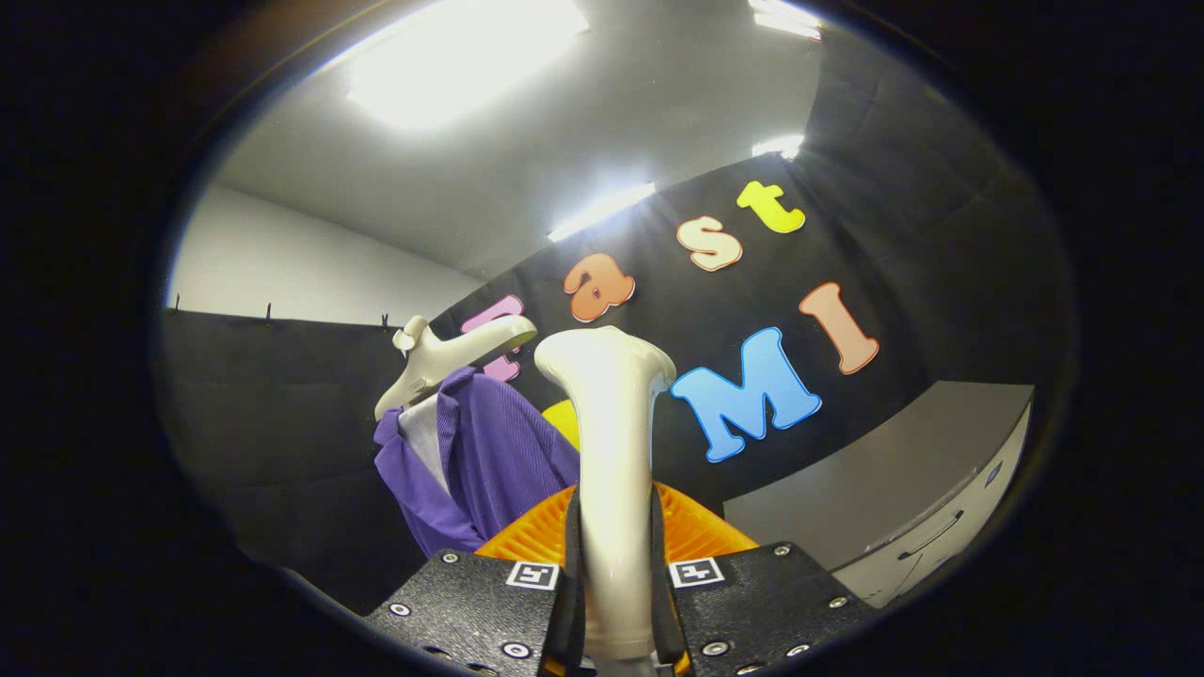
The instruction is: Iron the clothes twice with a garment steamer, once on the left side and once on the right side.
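The tongs (616, 602) clamp the upright steamer (609, 451), whose head points ahead, the purple garment (489, 461) hanging just left of it.

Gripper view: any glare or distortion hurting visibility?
Gripper view: ceiling light panels blow out white; fisheye bends the grey cabinet; the cream plastic steamer handle, gripped in the claw, and the purple ribbed garment stay sharp and evenly lit.

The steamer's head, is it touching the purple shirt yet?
Apart. In the gripper view the tool is shut on the steamer, whose head stands beside the purple shirt, with dark wall showing between them.
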